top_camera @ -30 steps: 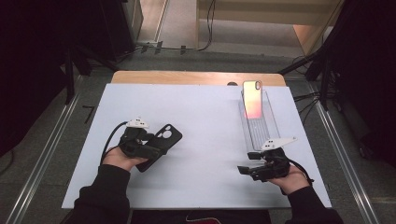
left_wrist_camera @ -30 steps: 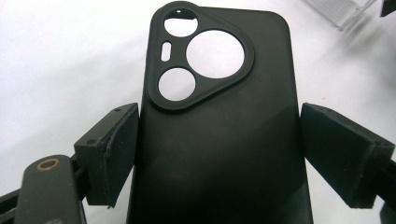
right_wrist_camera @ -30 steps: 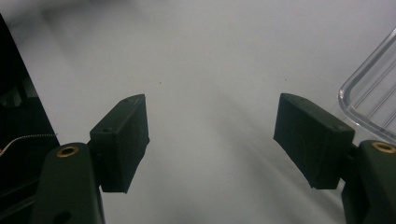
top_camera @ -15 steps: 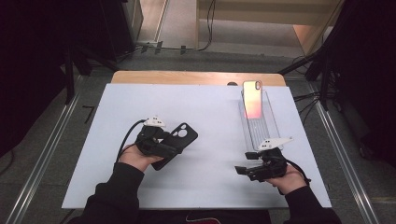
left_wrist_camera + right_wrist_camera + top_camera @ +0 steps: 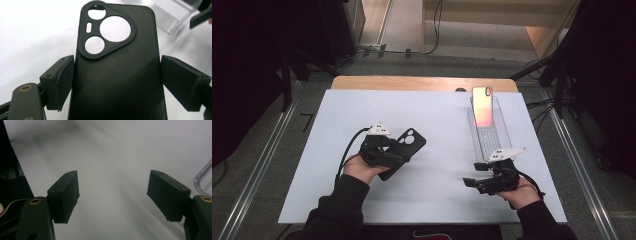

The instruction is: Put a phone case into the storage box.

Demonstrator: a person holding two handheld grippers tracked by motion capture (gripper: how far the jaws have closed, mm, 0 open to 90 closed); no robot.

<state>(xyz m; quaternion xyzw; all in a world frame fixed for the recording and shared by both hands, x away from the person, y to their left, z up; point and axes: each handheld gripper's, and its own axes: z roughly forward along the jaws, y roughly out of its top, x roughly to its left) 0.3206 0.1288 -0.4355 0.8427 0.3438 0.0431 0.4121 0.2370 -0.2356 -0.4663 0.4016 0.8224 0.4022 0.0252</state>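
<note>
1. The two black pads of the left gripper (image 5: 117, 85) are seen clamped across the width of a matte black soft-plastic phone case (image 5: 117, 62), one pad on each long edge, in the left gripper view.
2. The case's long axis is seen running straight out from between the pads, with the camera cut-out at the far end, away from the hand.
3. In the high view the phone case (image 5: 404, 150) is held at the left of the white table sheet (image 5: 437, 115), its far end tilted toward the right and the back of the table.
4. The right gripper (image 5: 112, 195) is seen with its pads standing well apart and nothing between them; it is held over bare sheet.
5. In the high view the right gripper (image 5: 492, 177) is placed just beside the near end of a clear plastic tray (image 5: 492, 135).
6. A phone with a glowing orange-pink screen (image 5: 482, 106) is propped at the far end of that tray, its long axis running away from the person.
7. The phone is judged nearer to the right hand; the case lies well apart from it, to its left.
</note>
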